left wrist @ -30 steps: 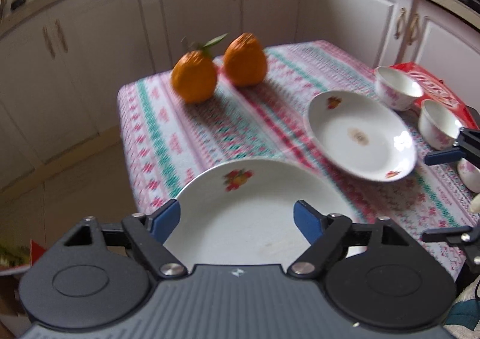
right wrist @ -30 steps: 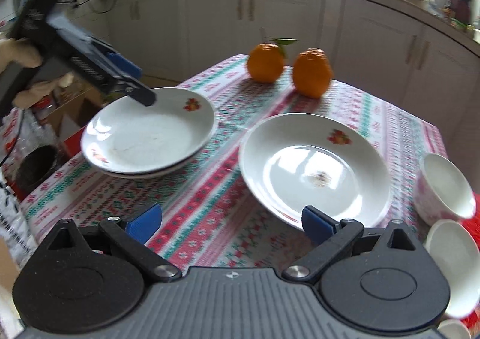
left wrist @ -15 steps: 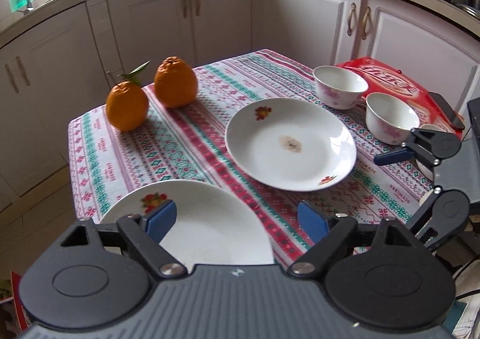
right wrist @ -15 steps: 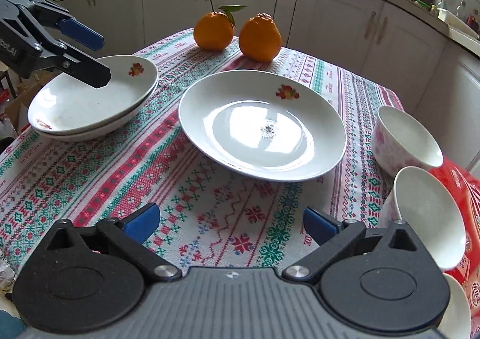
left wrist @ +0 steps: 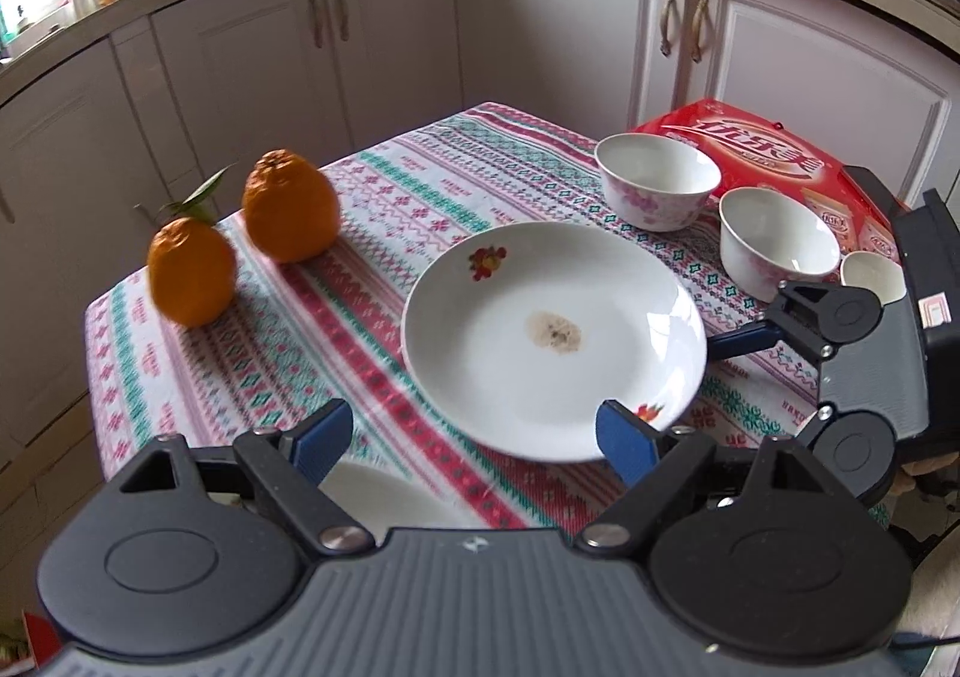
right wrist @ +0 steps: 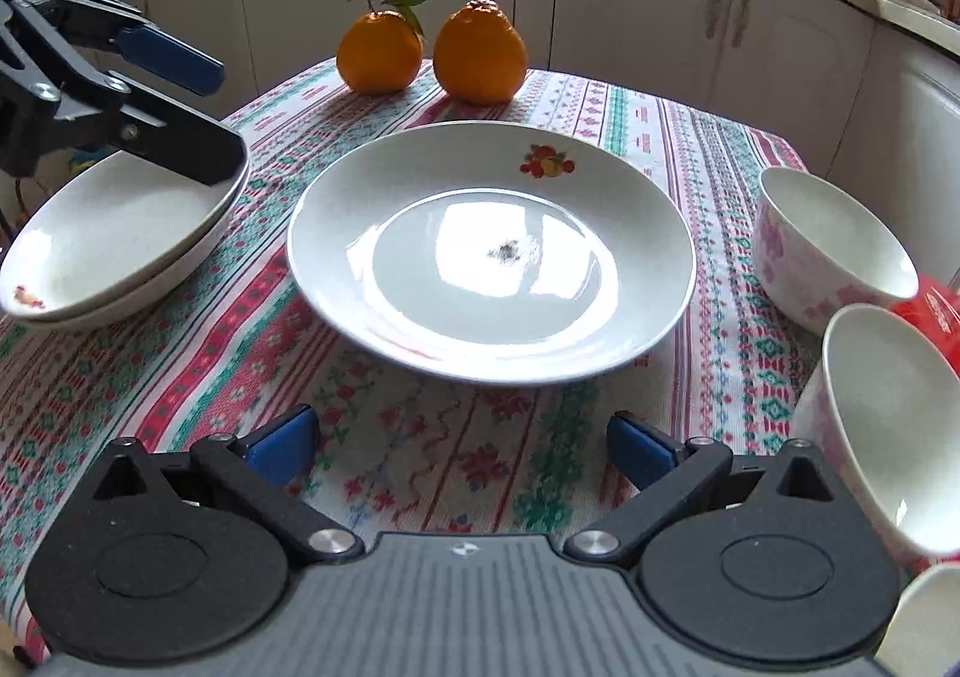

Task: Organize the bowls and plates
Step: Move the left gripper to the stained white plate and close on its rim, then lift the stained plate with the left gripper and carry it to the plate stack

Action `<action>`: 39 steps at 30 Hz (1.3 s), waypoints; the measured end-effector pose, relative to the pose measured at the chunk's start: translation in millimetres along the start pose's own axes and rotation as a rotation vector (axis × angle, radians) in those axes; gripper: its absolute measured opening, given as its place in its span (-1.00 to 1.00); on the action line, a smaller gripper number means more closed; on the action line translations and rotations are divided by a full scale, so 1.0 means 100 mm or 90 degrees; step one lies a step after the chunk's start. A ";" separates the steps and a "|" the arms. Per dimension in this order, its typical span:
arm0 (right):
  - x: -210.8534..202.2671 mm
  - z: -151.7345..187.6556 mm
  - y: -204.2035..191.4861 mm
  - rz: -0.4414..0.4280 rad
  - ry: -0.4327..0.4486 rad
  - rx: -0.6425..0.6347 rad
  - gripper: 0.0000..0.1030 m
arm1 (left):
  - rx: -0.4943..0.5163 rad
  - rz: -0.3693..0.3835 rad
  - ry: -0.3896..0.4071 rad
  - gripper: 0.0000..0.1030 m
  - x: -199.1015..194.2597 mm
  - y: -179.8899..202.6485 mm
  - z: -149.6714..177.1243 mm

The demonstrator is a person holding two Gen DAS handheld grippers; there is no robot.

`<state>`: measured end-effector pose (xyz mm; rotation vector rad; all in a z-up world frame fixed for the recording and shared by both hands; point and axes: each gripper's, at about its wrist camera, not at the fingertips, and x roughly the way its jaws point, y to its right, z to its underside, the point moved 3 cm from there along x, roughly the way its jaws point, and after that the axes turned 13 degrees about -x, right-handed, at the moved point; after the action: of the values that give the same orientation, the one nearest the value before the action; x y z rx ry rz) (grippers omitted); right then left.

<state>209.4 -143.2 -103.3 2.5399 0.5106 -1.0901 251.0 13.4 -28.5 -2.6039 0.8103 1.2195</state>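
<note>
At the far left of the right wrist view, the left gripper (right wrist: 219,116) hangs over two stacked plates (right wrist: 102,251) that sit on the patterned tablecloth (right wrist: 420,461) near its left edge; its blue-padded fingers (right wrist: 171,56) stand apart with nothing between them, the lower one just above the stack's far rim, though contact cannot be told. In the left wrist view that same gripper (left wrist: 474,440) shows released, with only a sliver of the stack's white rim (left wrist: 384,503) beneath it. Next to the right, a single plate (right wrist: 492,251) with a fruit motif and a small dark spot at its centre lies alone in the middle of the cloth, apart from the stack. Behind it, at the far edge, two oranges (right wrist: 432,53) stand side by side, the left one with a leaf. The right gripper (right wrist: 462,446) hovers just before the near rim of the single plate, released and empty. Further right, two flowered bowls (right wrist: 834,245) sit close together, the nearer one (right wrist: 888,425) tilted toward the camera, beside a red package (left wrist: 774,161). A third small white vessel (left wrist: 873,275) peeks past them.
</note>
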 end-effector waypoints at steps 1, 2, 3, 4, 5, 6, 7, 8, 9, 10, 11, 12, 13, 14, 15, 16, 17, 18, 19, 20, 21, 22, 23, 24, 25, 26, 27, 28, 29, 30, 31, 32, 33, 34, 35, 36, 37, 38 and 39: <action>0.02 -0.01 0.01 0.000 0.001 0.000 1.00 | 0.004 0.003 -0.002 0.71 0.04 0.01 -0.02; 0.04 -0.03 0.02 0.000 0.000 0.002 1.00 | 0.007 0.007 -0.005 0.71 0.08 0.02 -0.05; 0.06 -0.05 0.04 0.001 -0.002 0.006 1.00 | 0.009 0.011 -0.007 0.71 0.12 0.02 -0.08; 0.08 -0.06 0.05 0.003 0.000 0.009 1.00 | 0.011 0.014 -0.010 0.71 0.16 0.03 -0.11; 0.09 -0.06 0.06 0.004 0.000 0.011 1.00 | 0.012 0.017 -0.011 0.71 0.20 0.03 -0.14; 0.09 -0.06 0.06 0.006 0.000 0.012 1.00 | 0.013 0.021 -0.014 0.71 0.25 0.04 -0.17; 0.10 -0.06 0.06 0.010 0.004 0.014 1.00 | 0.014 0.025 -0.016 0.71 0.29 0.04 -0.20; 0.10 -0.06 0.06 0.013 0.009 0.016 1.00 | 0.014 0.029 -0.020 0.71 0.34 0.04 -0.23; 0.10 -0.06 0.06 0.015 0.010 0.018 1.00 | 0.014 0.032 -0.024 0.71 0.39 0.03 -0.26; 0.10 -0.06 0.06 0.016 0.010 0.019 1.00 | 0.016 0.034 -0.029 0.71 0.44 0.02 -0.29; 0.10 -0.06 0.06 0.016 0.010 0.017 1.00 | 0.018 0.034 -0.033 0.71 0.50 0.01 -0.33; 0.11 -0.07 0.06 0.015 0.011 0.016 1.00 | 0.019 0.032 -0.037 0.71 0.57 0.00 -0.37; 0.11 -0.07 0.07 0.013 0.013 0.014 1.00 | 0.020 0.033 -0.042 0.71 0.63 -0.02 -0.41; 0.11 -0.07 0.07 0.012 0.017 0.013 1.00 | 0.021 0.036 -0.048 0.71 0.70 -0.03 -0.44; 0.12 -0.06 0.08 0.013 0.023 0.012 1.00 | 0.020 0.036 -0.054 0.71 0.77 -0.04 -0.48; 0.12 -0.06 0.08 0.012 0.029 0.011 1.00 | 0.021 0.038 -0.058 0.71 0.82 -0.05 -0.50; 0.12 -0.05 0.07 0.011 0.035 0.008 1.00 | 0.025 0.041 -0.062 0.71 0.88 -0.05 -0.53; 0.11 -0.04 0.07 0.011 0.038 0.007 1.00 | 0.029 0.041 -0.067 0.70 0.93 -0.05 -0.55; 0.11 -0.04 0.08 0.012 0.040 0.009 1.00 | 0.033 0.041 -0.073 0.70 0.99 -0.06 -0.56; 0.12 -0.04 0.08 0.012 0.041 0.010 1.00 | 0.039 0.048 -0.081 0.70 1.03 -0.06 -0.57; 0.12 -0.05 0.09 0.012 0.043 0.011 1.00 | 0.045 0.052 -0.087 0.70 1.07 -0.07 -0.58; 0.12 -0.05 0.10 0.013 0.045 0.013 0.98 | 0.047 0.051 -0.093 0.68 1.11 -0.07 -0.59; 0.12 -0.05 0.12 0.015 0.048 0.018 0.95 | 0.050 0.052 -0.103 0.64 1.16 -0.08 -0.60; 0.12 -0.05 0.14 0.012 0.051 0.023 0.94 | 0.051 0.056 -0.109 0.61 1.19 -0.08 -0.62; 0.11 -0.06 0.16 0.009 0.052 0.026 0.93 | 0.050 0.062 -0.115 0.60 1.21 -0.09 -0.63; 0.11 -0.06 0.17 0.007 0.053 0.027 0.91 | 0.048 0.069 -0.122 0.56 1.24 -0.10 -0.64; 0.11 -0.06 0.17 0.005 0.053 0.025 0.89 | 0.049 0.074 -0.130 0.50 1.26 -0.10 -0.64; 0.11 -0.05 0.17 0.004 0.054 0.023 0.88 | 0.051 0.078 -0.137 0.45 1.27 -0.10 -0.65; 0.10 -0.05 0.16 0.003 0.054 0.021 0.84 | 0.056 0.081 -0.144 0.39 1.29 -0.09 -0.65; 0.09 -0.06 0.15 -0.001 0.054 0.021 0.82 | 0.062 0.083 -0.150 0.36 1.31 -0.09 -0.67; 0.09 -0.07 0.15 -0.003 0.054 0.021 0.82 | 0.067 0.085 -0.157 0.34 1.33 -0.08 -0.68; 0.09 -0.07 0.15 -0.003 0.053 0.022 0.82 | 0.067 0.089 -0.165 0.28 1.35 -0.09 -0.69; 0.09 -0.07 0.15 -0.004 0.054 0.022 0.82 | 0.068 0.093 -0.174 0.25 1.37 -0.09 -0.70; 0.09 -0.07 0.15 -0.004 0.055 0.021 0.82 | 0.070 0.093 -0.180 0.24 1.38 -0.09 -0.72; 0.09 -0.07 0.15 -0.005 0.056 0.021 0.82 | 0.071 0.095 -0.184 0.18 1.40 -0.09 -0.73; 0.10 -0.07 0.16 -0.006 0.055 0.021 0.82 | 0.070 0.098 -0.190 0.18 1.41 -0.10 -0.75; 0.10 -0.07 0.16 -0.007 0.054 0.021 0.82 | 0.069 0.099 -0.195 0.18 1.42 -0.10 -0.76; 0.10 -0.07 0.16 -0.008 0.054 0.021 0.82 | 0.069 0.099 -0.201 0.18 1.44 -0.09 -0.77; 0.10 -0.07 0.17 -0.009 0.055 0.021 0.82 | 0.075 0.096 -0.207 0.18 1.46 -0.08 -0.78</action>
<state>228.0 -152.8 -103.2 2.6255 0.5367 -1.0055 383.5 -66.8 -87.5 -2.2051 0.9898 1.5314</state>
